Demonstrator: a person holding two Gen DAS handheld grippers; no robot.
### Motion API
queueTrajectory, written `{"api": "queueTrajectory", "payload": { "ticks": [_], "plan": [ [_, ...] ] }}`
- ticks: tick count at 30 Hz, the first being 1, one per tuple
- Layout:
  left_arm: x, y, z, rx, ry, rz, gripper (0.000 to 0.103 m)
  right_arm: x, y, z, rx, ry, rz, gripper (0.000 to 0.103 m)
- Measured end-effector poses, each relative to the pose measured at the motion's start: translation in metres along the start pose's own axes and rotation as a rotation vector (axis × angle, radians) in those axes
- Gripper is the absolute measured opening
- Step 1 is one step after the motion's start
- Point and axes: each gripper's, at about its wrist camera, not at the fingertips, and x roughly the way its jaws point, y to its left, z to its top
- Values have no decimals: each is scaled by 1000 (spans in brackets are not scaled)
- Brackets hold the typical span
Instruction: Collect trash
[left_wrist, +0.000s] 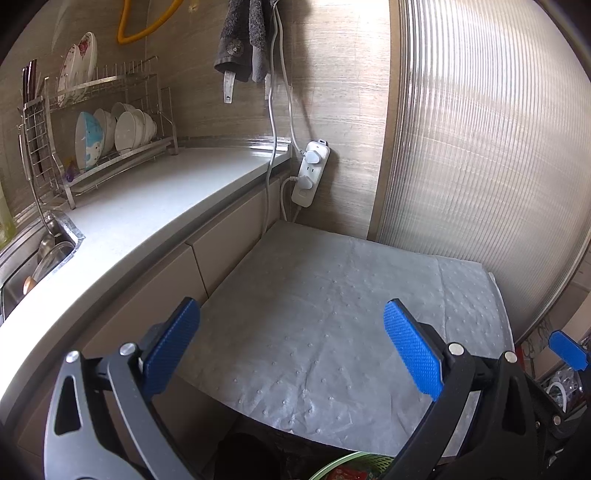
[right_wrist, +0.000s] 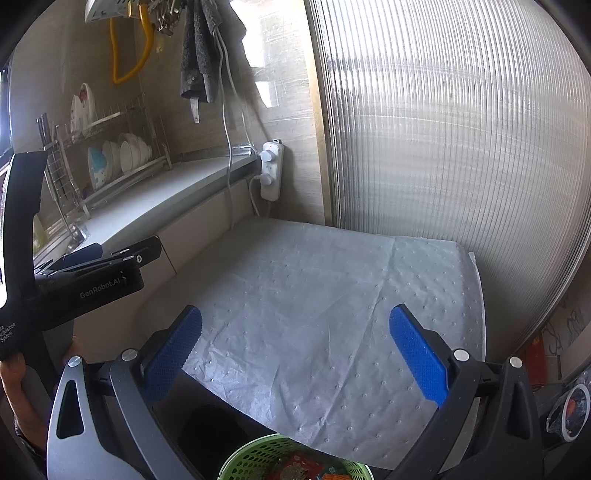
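Both grippers hang with their blue pads spread wide, holding nothing: the left gripper (left_wrist: 291, 343) and the right gripper (right_wrist: 295, 347). One round green plastic mesh basket (right_wrist: 258, 452) holding colourful wrappers sits below and just in front of them, nearer the right gripper. Beyond lies one grey dimpled mat (right_wrist: 314, 295), bare of trash. Farther left, one metal dish rack (left_wrist: 107, 122) stands on the counter.
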Motion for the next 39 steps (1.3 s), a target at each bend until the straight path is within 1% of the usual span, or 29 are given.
{"api": "queueTrajectory", "payload": {
  "ticks": [15, 21, 26, 31, 36, 39],
  "plan": [
    [0, 2, 1, -14, -6, 3, 95, 0, 1, -1, -3, 3, -1, 101],
    [0, 1, 1, -6, -28, -57, 95, 0, 2, -3, -3, 10, 2, 101],
    [7, 0, 0, -13, -25, -67, 95, 0, 5, -5, -8, 17, 4, 101],
    [9, -1, -1, 5, -21, -54, 95, 1, 4, -5, -6, 18, 4, 101],
    [11, 3, 0, -23, -5, -49, 95, 2, 3, -5, -3, 20, 5, 101],
    [10, 3, 0, -17, -8, -37, 95, 2, 3, -6, -1, 22, 5, 101]
  ]
}}
